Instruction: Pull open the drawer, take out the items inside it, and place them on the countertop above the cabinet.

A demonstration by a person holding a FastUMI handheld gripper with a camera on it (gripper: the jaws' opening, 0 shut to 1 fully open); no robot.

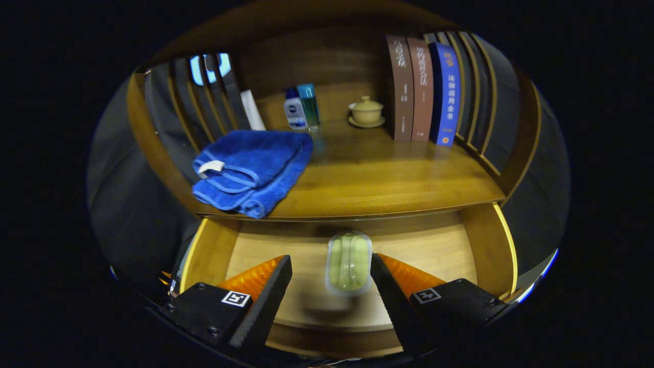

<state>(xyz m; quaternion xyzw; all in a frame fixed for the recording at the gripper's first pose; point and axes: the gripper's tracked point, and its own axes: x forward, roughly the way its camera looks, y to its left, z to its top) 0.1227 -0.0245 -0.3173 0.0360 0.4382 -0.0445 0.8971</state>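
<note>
The wooden drawer (503,245) under the countertop (383,179) is pulled open. Inside it, a small clear plastic pack of green pieces (349,261) sits between my fingers, right up against the right finger (380,271) and well apart from the left finger (278,278). A soft shadow falls on the drawer bottom just below the pack. My gripper (331,259) is open over the drawer. I cannot tell whether the pack rests on the drawer bottom or is off it.
On the countertop, a folded blue towel (253,171) lies at the left, overhanging the front edge. Behind it stand a white bottle (295,110) and a teal bottle (309,104), then a lidded cup on a saucer (366,111). Upright books (421,89) stand at the right. Slatted side panels flank the shelf.
</note>
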